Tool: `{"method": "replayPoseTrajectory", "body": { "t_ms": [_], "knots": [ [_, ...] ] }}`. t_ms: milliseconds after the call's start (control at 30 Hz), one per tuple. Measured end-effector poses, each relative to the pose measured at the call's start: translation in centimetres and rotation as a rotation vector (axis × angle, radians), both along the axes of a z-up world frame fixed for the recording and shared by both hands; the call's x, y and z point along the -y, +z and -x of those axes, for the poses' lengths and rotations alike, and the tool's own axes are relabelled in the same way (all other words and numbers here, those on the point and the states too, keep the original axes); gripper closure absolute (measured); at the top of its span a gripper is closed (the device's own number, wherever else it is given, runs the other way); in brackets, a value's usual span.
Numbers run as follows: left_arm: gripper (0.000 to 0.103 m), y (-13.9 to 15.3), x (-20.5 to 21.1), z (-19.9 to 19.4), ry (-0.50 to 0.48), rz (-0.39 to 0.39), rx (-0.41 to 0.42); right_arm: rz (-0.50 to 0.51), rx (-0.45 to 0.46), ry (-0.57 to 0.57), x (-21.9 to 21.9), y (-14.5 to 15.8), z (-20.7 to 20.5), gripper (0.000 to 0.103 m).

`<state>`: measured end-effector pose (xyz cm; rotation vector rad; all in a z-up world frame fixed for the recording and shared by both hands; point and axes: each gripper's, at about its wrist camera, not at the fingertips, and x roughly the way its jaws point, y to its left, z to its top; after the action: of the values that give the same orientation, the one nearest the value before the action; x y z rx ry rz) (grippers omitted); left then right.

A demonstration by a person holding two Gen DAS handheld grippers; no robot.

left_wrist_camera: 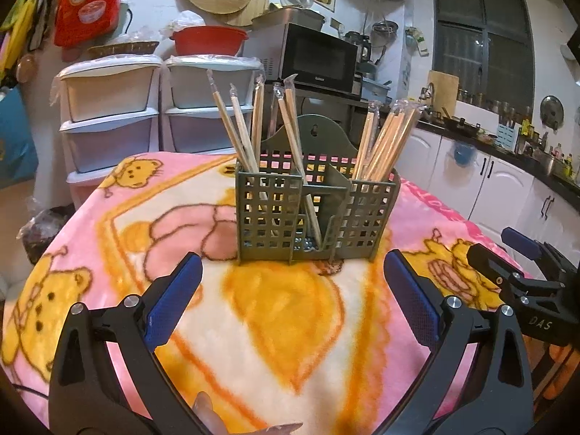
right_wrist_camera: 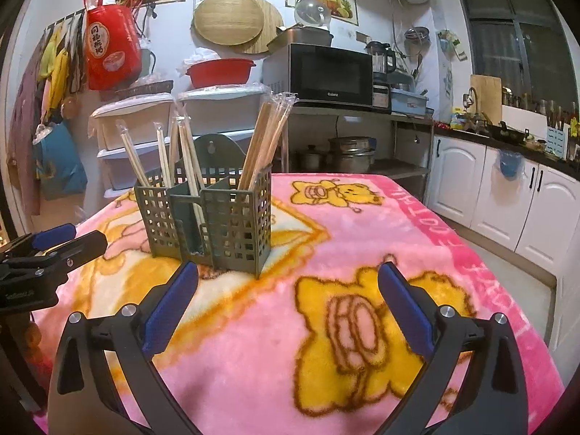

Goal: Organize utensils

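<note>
A home kitchen: a microwave point(right_wrist_camera: 319, 72) on a steel rack, white cabinets point(right_wrist_camera: 504, 195) under a dark counter, stacked pots point(right_wrist_camera: 349, 154), wall-hung bamboo mats point(right_wrist_camera: 228, 18).

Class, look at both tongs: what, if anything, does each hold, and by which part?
Nothing is held. The left tongs and right tongs are open over the blanket, short of the rack.

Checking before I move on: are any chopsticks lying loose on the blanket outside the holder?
No: in the left wrist view the wrapped chopsticks all stand in the green holder, and the blanket around it is bare.
</note>
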<state>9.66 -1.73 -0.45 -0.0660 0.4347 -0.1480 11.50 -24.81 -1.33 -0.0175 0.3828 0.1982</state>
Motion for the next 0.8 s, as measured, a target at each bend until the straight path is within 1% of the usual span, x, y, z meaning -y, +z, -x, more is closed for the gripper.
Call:
{"method": "replayPoseTrajectory", "body": {
  "t_ms": [800],
  "knots": [
    [0.010, -0.09, -0.13, -0.02, 0.001, -0.001, -0.002, 0.012, -0.008, 0.012, -0.50, -0.32, 0.09, 0.006]
  ]
}}
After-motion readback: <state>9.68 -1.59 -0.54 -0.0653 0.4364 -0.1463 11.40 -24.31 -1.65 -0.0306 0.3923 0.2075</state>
